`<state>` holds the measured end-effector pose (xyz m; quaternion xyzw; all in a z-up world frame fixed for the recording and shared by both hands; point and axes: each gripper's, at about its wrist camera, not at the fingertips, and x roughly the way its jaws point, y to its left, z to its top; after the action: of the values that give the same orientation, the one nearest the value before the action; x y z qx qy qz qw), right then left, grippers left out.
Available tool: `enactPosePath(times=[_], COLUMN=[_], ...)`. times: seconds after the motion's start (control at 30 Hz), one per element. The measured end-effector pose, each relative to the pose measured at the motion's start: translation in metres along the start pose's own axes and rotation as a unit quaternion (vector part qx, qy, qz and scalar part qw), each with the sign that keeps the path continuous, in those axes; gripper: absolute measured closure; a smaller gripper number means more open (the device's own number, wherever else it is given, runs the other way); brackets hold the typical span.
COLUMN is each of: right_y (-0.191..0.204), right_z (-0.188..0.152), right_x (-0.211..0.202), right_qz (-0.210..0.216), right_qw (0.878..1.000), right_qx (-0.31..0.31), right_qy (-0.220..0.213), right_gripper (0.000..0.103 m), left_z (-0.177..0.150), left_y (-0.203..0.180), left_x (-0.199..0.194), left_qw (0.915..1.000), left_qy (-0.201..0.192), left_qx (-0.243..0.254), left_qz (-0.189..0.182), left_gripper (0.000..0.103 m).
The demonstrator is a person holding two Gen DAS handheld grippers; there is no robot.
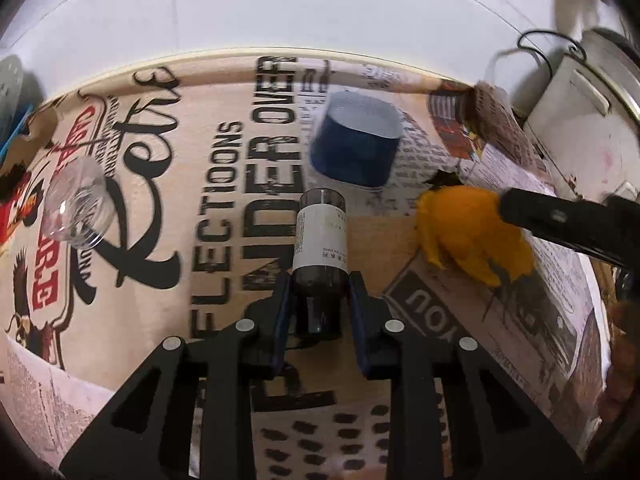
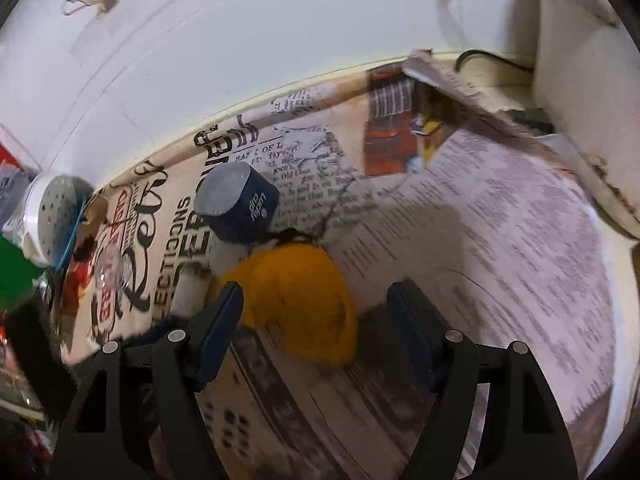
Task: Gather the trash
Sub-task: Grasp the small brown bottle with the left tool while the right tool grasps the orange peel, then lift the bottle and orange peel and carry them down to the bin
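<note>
My left gripper (image 1: 320, 284) is shut on a small dark bottle (image 1: 320, 240) with a white label, gripped at its lower end, lying along the fingers over the newspaper-covered table (image 1: 160, 280). An orange peel (image 1: 472, 232) lies to its right, with my right gripper's finger (image 1: 560, 216) touching it. In the right wrist view my right gripper (image 2: 316, 300) is open, its jaws on either side of the orange peel (image 2: 300, 300). An upturned dark blue paper cup (image 1: 356, 140) stands behind; it also shows in the right wrist view (image 2: 236, 204). A clear plastic cup (image 1: 76, 208) lies at left.
A white wall (image 1: 280, 8) borders the table at the back. A white appliance (image 1: 576, 112) with a black cable stands at back right. A white perforated lid (image 2: 56, 216) and a green object (image 2: 12, 272) sit at the left in the right wrist view.
</note>
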<state>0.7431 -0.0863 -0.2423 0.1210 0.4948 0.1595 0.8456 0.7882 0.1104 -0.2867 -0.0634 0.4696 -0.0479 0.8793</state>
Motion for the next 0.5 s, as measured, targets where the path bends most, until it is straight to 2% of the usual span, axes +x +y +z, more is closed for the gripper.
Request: enactPosePath(times=[0.1,0.17,0.23,0.3,0.5], right_y=[0.002,0.000,-0.002,-0.004,-0.006], right_z=[0.005,0.006,0.005,0.002,-0.011], right_x=[0.020,0.029,0.032,0.029,-0.002], right_qz=[0.004,0.011,0.016,0.027,0.018], right_qw=[1.000,0.999,0.999,0.999,1.000], right_qx=[0.018,0.027,0.030,0.036,0.018], right_qy=[0.011,0.023,0.031,0.029,0.010], right_gripper=[0.032,0.046,0.065,0.075,0.080], left_z=[-0.001,-0.001,-0.002,-0.003,-0.004], left_y=[0.008,0.012,0.013,0.013,-0.002], left_x=[-0.004,-0.008,-0.012,-0.017,-0.046], left_qw=[1.0000,0.9999,0.9999,1.0000,0.9998], left_qy=[-0.001,0.000,-0.001,-0.001,-0.013], left_qx=[-0.009,-0.014,-0.012,-0.008,0.006], left_qz=[0.004,0.002,-0.001,-0.003,-0.010], left_gripper=[0.076,0.076,0.076,0.076,0.076])
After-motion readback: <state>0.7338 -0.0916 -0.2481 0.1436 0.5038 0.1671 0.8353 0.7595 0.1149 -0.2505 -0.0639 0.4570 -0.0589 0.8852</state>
